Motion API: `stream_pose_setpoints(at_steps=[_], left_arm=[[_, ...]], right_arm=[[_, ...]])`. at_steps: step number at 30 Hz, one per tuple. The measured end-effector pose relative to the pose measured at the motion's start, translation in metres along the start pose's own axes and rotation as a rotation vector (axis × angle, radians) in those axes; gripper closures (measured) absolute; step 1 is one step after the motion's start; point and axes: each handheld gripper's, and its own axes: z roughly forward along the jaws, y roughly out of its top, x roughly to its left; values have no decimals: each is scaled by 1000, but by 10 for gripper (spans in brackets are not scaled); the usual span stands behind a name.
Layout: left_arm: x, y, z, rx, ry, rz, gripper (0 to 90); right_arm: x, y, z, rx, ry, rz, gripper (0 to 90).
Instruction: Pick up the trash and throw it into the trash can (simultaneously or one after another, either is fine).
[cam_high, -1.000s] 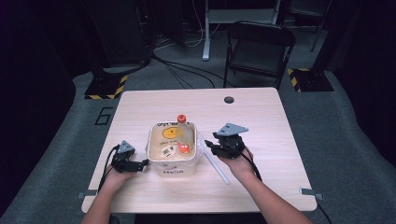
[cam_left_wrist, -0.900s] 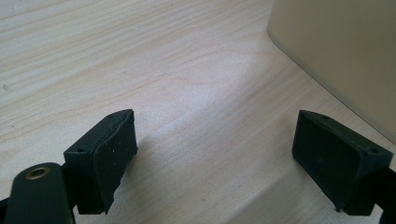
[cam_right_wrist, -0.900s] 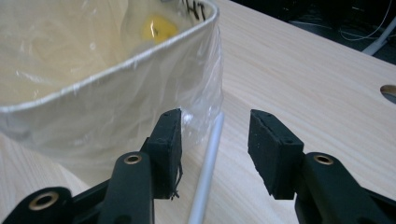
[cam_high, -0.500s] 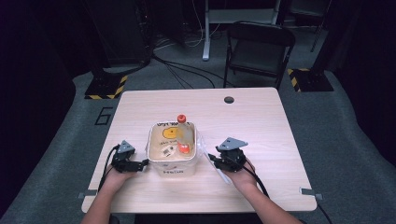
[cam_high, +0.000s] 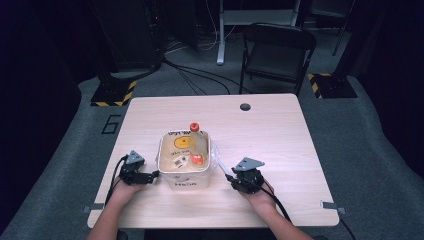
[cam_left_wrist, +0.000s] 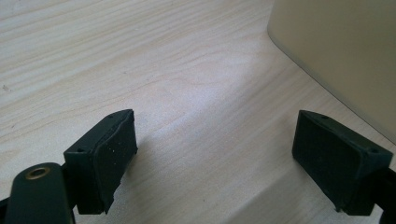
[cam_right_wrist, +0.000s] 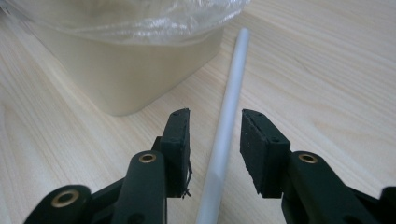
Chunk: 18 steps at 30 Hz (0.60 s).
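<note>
Tub, cream, square-ish, sat mid-table nearer the person's edge; yellow smiley print and small loose items inside, too small to identify. Bottle with orange cap lay in the tub, cap end toward the far rim. Clear plastic film draped over the tub's rim on the right gripper's side.

Left gripper held low just left of the tub, grey plate on top, cable trailing back past the forearm. Left gripper view: jaws spread wide, bare wood between them, nothing gripped; tub wall ahead and off to the right jaw's side, not touching.

Right gripper sat just right of the tub's near corner, hand behind it. White straw-like tube lay flat on the wood beside the tub, running away from the person and angling toward the tub wall. Right gripper view: jaws narrowed around the tube's near end, one each side, small gaps showing on both sides, so straddling but not clamped; contact with pads could not be confirmed.

Black folding chair stood beyond the far edge, round cable hole near that edge
</note>
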Motion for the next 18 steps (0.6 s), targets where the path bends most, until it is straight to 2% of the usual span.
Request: stream_pose_setpoints(at_steps=[6, 18], left_arm=[[0, 0, 0, 0, 0, 0, 137], [0, 0, 0, -2, 0, 2, 136]], right_arm=[[0, -10, 2, 19, 6, 19, 656], [1, -21, 7, 73, 14, 28, 694]])
